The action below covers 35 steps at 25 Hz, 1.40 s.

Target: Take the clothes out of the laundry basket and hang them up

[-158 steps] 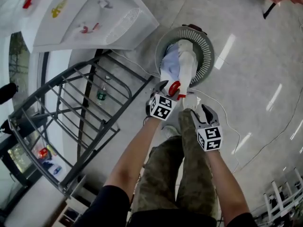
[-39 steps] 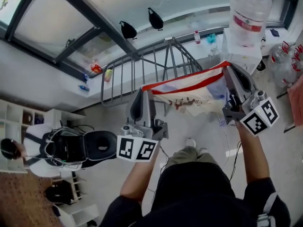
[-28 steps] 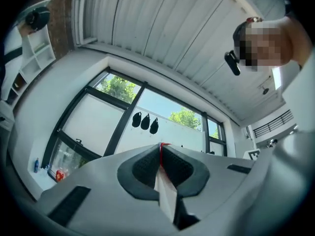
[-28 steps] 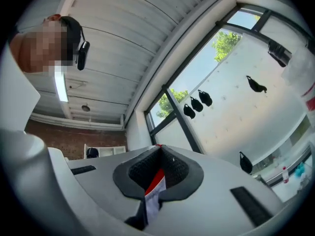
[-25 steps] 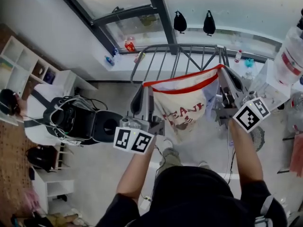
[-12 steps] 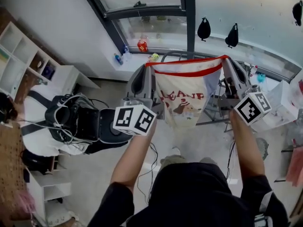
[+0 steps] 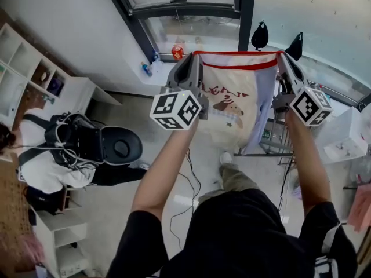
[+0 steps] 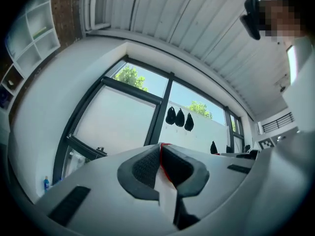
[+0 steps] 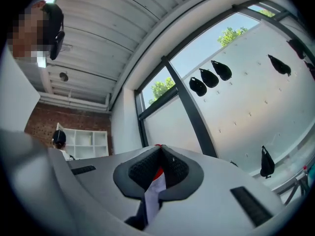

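Black shirt (image 7: 243, 236), olive trousers (image 7: 235, 179); left claw (image 7: 195, 55) and right claw (image 7: 283, 55) grey.

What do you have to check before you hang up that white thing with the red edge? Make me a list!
1. Left gripper is shut on the garment's red edge: ok.
2. Right gripper is shut on the other top corner: ok.
3. Garment hangs spread out between the two grippers, with its top edge stretched: ok.
4. Drying rack is close enough to reach: cannot tell, as the garment hides most of it.
5. Floor by the feet is free to step on: not ok, as a cable lies there.
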Each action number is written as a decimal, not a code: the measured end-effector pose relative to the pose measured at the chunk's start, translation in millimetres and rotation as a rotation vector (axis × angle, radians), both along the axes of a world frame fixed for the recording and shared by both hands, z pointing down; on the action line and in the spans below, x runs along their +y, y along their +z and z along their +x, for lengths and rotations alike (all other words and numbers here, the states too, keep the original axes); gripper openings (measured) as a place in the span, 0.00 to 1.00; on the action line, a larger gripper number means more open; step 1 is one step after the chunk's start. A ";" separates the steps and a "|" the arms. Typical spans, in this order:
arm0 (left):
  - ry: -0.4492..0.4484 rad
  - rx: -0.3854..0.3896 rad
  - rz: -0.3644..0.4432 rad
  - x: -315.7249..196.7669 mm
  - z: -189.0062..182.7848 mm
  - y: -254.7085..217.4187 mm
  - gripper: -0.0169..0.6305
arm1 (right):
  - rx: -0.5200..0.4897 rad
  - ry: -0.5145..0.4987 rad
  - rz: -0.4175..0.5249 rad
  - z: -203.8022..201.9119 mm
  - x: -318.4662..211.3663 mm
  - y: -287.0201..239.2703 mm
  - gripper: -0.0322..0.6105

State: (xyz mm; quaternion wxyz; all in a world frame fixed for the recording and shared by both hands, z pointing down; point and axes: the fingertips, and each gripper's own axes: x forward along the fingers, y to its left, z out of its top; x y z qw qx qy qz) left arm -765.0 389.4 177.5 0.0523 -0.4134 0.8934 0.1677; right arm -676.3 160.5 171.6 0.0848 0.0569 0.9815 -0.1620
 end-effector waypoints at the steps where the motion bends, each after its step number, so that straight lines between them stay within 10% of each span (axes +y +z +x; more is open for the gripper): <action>1: 0.007 0.002 -0.023 -6.7 -11.8 5.7 0.05 | 0.009 0.000 -0.006 -12.1 -6.8 4.6 0.05; 19: 0.084 0.352 -0.344 -157.4 -232.8 225.2 0.05 | 0.402 0.010 -0.008 -208.3 -134.4 213.2 0.05; 29: 0.140 0.418 -0.649 -208.6 -263.5 382.5 0.05 | 0.621 0.026 -0.080 -239.8 -180.4 370.7 0.05; 35: 0.112 0.646 -0.712 -209.6 -272.6 454.6 0.05 | 0.702 -0.013 -0.045 -251.8 -178.4 424.3 0.05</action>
